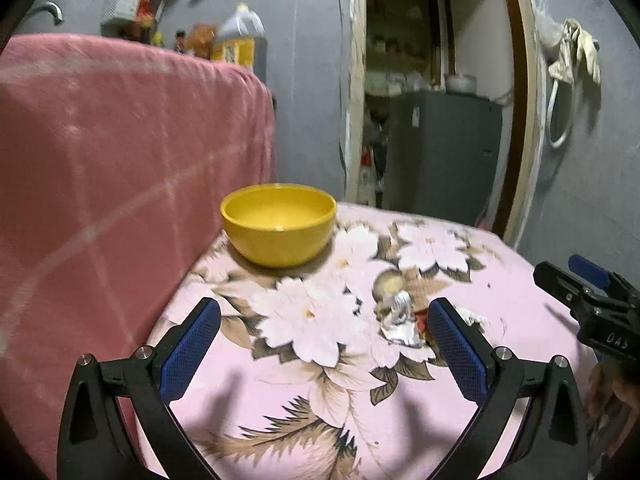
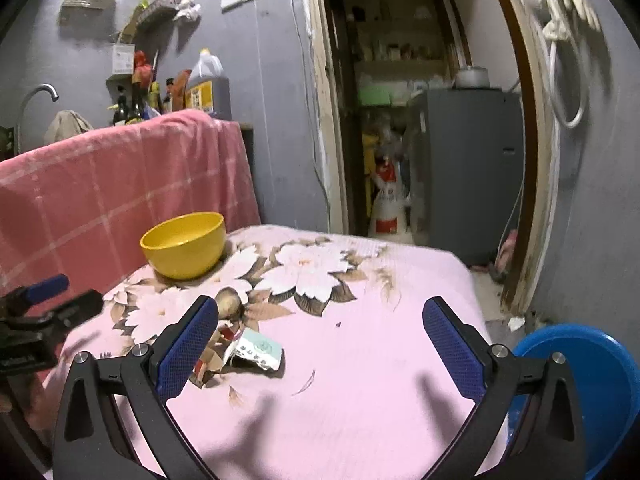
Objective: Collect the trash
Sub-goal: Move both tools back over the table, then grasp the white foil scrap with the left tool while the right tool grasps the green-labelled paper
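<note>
Dim indoor light falls from above and behind, throwing soft finger-shaped shadows onto the pink floral cloth [image 2: 360, 360] nearest the cameras. Both fisheye views bow straight lines and darken at the corners. The doorway [image 1: 432, 100] beyond the cloth is murky and slightly blurred.

A table with a pink flower cloth [image 2: 360, 360] holds the things. A yellow bowl [image 2: 184, 246] sits on it at the far left corner, ahead of the right gripper [image 2: 320, 336]. Crumpled wrappers [image 2: 248, 354] lie on the cloth just beside that gripper's left finger. A tiny dark scrap [image 2: 338, 324] lies between the fingers
</note>
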`<state>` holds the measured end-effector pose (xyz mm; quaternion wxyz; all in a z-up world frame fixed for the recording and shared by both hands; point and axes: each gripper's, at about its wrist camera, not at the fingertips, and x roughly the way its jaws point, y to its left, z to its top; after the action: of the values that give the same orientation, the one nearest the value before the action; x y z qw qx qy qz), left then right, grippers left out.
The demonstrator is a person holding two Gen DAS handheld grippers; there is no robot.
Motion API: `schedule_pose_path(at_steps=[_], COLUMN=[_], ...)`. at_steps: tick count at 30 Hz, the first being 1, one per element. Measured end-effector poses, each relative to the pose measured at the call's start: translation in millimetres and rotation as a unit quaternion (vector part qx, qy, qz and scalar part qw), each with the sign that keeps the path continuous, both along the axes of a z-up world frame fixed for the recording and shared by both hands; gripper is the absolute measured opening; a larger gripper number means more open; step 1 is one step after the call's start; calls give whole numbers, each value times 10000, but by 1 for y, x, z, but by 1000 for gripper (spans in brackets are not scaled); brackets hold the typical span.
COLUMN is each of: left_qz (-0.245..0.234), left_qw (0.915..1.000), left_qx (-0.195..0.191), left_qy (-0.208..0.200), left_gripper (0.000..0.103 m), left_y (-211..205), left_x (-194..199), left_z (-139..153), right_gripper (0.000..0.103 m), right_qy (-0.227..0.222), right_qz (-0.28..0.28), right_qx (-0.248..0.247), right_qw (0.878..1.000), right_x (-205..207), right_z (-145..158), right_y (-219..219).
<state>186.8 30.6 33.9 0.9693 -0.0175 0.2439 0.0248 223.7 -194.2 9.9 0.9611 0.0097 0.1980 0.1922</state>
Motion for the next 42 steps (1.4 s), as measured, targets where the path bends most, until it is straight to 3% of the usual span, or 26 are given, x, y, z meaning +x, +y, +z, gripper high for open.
schedule_pose_path(at_steps=[4, 7, 9, 18, 22, 30, 33, 42], left_qz=[-136, -321, -358, -715, -881, -1103, -1132, -1094], left_qw=[9989, 9948, 9919, 9823, 9791, 9713, 9724, 9768], left_qx=[-177, -513, -685, -1015, -991, -1008, -973, -831], left_qy=[423, 816, 1006, 1405, 1543, 1851, 1795, 1641], left_gripper=[100, 94, 82, 53, 46, 14, 9, 7], left_y=[-1, 1, 2, -2, -5, -11, -12, -17], left_x=[18, 35, 43, 69, 81, 93, 92, 82], left_z=[-8, -14, -17, -23, -27, -38, -37, -30], right_gripper=[89, 78, 74, 57, 54, 42, 40, 34], right_qy=[363, 807, 1069, 1671, 1833, 2000, 2053, 1988], right_qz=[114, 174, 295, 786, 967, 1209, 1255, 1310], right_qx=[-60, -152, -164, -561, -652, -764, -697, -573], right_qw=[9993, 9965, 9937, 9812, 9761, 9693, 9681, 9695], right_x=[13, 28, 35, 53, 57, 57, 57, 50], right_z=[-5, -13, -18, -32, -37, -43, -44, -43], right_y=[4, 11, 15, 48, 55, 63, 61, 61])
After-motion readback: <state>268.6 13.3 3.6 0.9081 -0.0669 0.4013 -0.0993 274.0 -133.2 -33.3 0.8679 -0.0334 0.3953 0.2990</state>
